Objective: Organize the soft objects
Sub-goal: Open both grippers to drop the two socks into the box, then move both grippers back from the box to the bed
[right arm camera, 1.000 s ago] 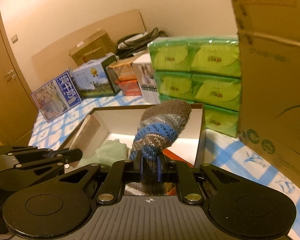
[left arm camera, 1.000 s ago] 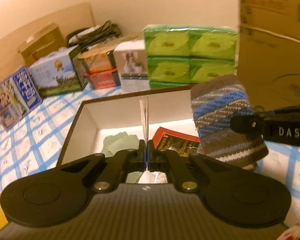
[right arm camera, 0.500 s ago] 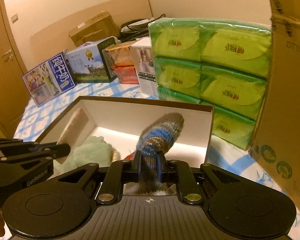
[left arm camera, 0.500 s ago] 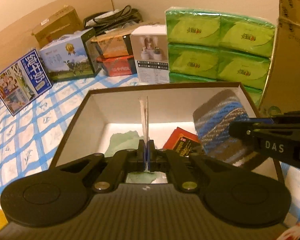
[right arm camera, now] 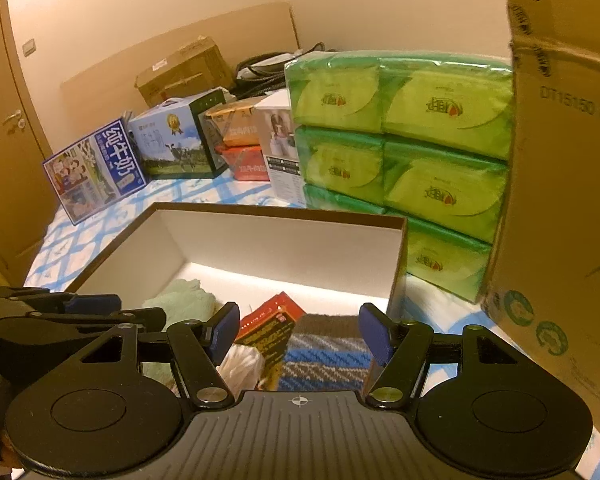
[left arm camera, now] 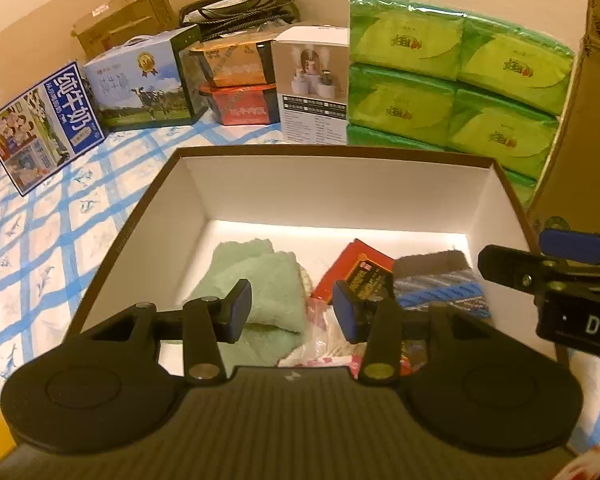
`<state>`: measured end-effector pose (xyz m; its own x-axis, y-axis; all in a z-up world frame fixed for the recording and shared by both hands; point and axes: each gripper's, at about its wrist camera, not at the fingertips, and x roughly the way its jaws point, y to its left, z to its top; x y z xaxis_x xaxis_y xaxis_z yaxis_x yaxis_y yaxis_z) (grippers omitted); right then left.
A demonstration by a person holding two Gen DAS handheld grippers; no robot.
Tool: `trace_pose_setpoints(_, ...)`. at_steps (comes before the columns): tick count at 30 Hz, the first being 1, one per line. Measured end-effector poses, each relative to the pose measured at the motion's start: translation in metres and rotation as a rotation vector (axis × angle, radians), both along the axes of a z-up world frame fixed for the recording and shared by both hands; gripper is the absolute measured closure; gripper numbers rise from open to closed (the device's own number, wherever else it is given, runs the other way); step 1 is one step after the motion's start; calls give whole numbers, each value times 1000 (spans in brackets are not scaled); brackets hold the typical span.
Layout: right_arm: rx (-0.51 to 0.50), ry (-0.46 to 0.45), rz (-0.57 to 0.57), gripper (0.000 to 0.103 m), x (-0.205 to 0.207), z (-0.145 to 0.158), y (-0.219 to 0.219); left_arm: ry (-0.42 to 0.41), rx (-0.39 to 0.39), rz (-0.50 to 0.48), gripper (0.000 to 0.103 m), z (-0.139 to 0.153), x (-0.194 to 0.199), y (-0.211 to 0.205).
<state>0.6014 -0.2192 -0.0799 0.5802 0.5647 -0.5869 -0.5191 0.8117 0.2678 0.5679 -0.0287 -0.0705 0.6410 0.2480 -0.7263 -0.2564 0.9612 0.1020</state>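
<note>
Striped sock (right arm camera: 324, 354) lying loose on the box floor between my right gripper (right arm camera: 300, 334) fingers, jaws opening, my left gripper (left arm camera: 292, 310) jaws opening over the green towel (left arm camera: 260, 284), red packet (left arm camera: 356, 268) at twelve o'clock, bare white floor beyond, brown-rimmed box (left arm camera: 340, 152) walls around, tissue packs (right arm camera: 400, 152) at one o'clock.
</note>
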Motion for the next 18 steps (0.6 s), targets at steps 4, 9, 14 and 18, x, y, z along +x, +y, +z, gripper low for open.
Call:
trace_pose_setpoints(4, 17, -14, -29, 37, -17, 9, -13, -24, -24, -29, 61, 9, -13, -3)
trace_pose_setpoints(9, 70, -10, -67, 37, -47, 22, -32, -54, -38, -67, 61, 24, -37, -10)
trace_pose_setpoints(14, 102, -21, -112, 37, -85, 36, -51, -83, -56, -107, 61, 40, -68, -15)
trace_pose_setpoints(18, 126, -26, -147, 37, -119, 45, -66, -85, -64, -163, 61, 46, -106, -18)
